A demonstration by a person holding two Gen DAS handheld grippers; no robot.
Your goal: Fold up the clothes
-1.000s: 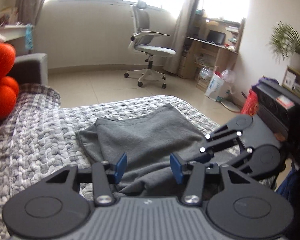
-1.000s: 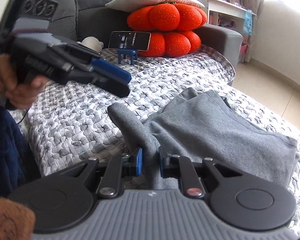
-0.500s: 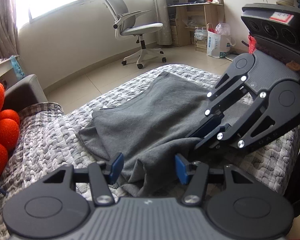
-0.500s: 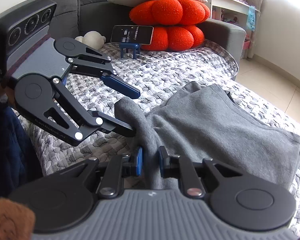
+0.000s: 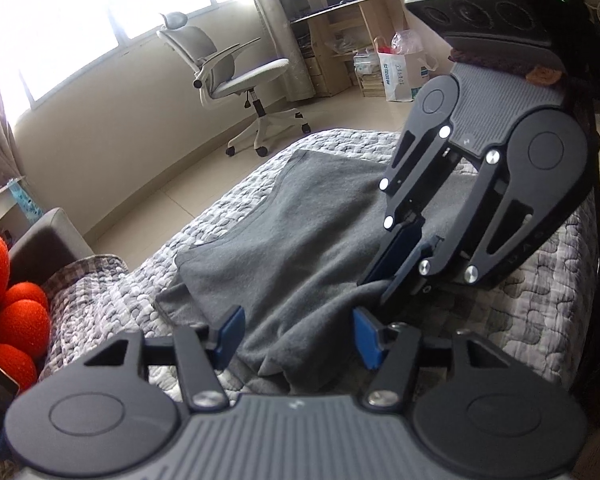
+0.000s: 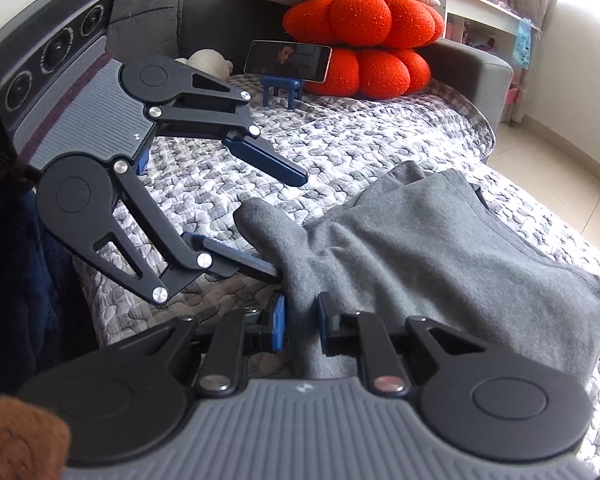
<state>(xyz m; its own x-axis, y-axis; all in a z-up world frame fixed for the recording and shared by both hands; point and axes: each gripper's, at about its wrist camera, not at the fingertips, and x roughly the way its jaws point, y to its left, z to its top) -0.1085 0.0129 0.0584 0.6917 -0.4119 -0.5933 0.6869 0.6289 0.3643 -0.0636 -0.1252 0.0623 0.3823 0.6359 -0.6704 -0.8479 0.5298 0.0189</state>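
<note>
Bed point(image 6: 380, 148) with grey pebble-print quilt carries everything; dark sofa-style backrest behind it, tiled floor point(image 5: 204, 184) open past the far edge.

Grey garment point(image 6: 440, 248) lies spread on the quilt, near the bed's front edge. In the left wrist view its far hem sits close to the bed's foot corner; quilt is bare on the cushion side and along the strip toward the right gripper's body.

Orange pumpkin cushion point(image 6: 364, 52) and white pillow stacked at the headrest, well apart from the garment. Office chair point(image 5: 236, 80) stands on the floor, clear of the bed.

Right gripper point(image 6: 302, 326): jaws narrow, clamped on a pinched-up fold of the garment. Cloth rises from between the pads into a rounded hump just ahead.

Left gripper point(image 5: 296, 336): jaws about half open, nothing pinched. In the right wrist view its lower finger point(image 6: 240, 260) touches the side of the hump, the upper one hangs free above the quilt. In its own view, loose garment edge lies between and below the pads, not gripped.

Phone point(image 6: 288, 60) on a small blue stand, just in front of the cushion, well clear of both grippers.
</note>
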